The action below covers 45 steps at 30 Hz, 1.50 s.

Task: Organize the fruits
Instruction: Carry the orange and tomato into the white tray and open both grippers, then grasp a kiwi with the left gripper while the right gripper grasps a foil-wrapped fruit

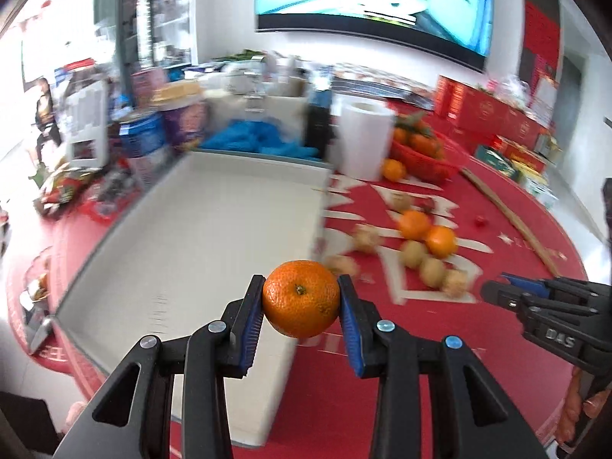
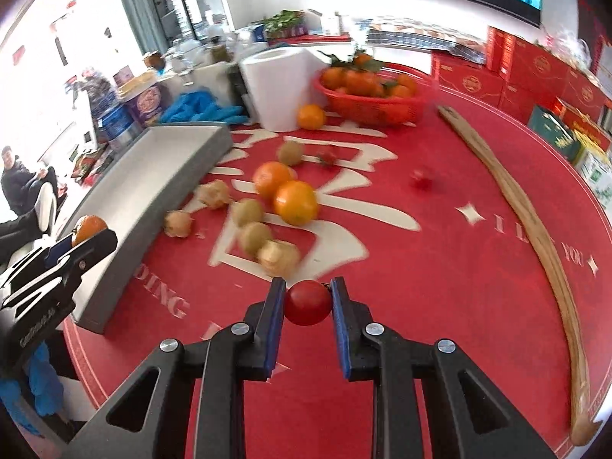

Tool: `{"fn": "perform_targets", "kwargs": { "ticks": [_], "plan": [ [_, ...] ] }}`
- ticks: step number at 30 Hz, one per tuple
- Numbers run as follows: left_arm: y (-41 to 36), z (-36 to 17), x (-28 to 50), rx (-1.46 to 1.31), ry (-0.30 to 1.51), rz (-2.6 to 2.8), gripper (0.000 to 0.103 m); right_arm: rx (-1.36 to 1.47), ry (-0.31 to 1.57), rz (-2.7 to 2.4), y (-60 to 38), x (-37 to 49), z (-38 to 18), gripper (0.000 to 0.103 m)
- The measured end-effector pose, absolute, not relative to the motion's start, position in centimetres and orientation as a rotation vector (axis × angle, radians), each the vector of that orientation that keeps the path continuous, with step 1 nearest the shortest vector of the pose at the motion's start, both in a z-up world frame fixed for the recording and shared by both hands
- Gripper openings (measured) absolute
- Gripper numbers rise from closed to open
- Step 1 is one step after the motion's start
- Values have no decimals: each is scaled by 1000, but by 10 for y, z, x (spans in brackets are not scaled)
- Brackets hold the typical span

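Left gripper (image 1: 301, 298) clamps a mandarin (image 1: 301, 298) above the grey tray (image 1: 191, 229) edge. Only the right wrist view shows the right gripper (image 2: 308, 302) pinching a cherry tomato (image 2: 307, 303) over the red cloth (image 2: 440, 267).

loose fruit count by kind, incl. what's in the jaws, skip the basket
Oranges: 4, one held, two together, one by the paper roll
Kiwis: 3
Husked physalis: 3
Small red fruits: 3, one held
Total: 13
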<state>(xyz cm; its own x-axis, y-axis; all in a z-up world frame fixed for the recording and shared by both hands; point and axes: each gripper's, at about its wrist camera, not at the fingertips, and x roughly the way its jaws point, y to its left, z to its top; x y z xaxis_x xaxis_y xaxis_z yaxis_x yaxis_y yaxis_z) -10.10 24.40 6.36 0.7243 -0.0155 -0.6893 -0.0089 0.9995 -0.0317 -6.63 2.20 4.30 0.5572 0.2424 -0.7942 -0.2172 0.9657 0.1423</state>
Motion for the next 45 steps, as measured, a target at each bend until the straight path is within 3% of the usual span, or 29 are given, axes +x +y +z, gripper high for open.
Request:
{"fn": "perform_targets", "kwargs": {
  "ticks": [10,30,31,32,33,34,36,37,45],
  "plan": [
    [303,47,-94,-74,787,123,41,-66,939,403,105,-46,55,25],
    [342,13,-81,-101,862,185,41,-151,975,582,226,-14,55,25],
    [341,13,-82,-98,857,186,45,-151,978,591,229,-13,54,25],
    [340,13,-82,-92,848,183,59,-153,982,598,232,-11,53,26],
    [340,14,-82,-89,841,185,68,-154,986,602,232,-11,53,34],
    [340,15,-84,-93,824,190,81,-158,991,602,234,-9,52,62],
    [342,19,-88,-106,794,196,83,-163,966,566,233,-9,54,94],
    [342,19,-87,-102,797,195,83,-166,941,546,230,-10,57,97],
    [330,31,-93,-99,790,162,83,-101,911,459,179,-12,69,98]
  ]
}}
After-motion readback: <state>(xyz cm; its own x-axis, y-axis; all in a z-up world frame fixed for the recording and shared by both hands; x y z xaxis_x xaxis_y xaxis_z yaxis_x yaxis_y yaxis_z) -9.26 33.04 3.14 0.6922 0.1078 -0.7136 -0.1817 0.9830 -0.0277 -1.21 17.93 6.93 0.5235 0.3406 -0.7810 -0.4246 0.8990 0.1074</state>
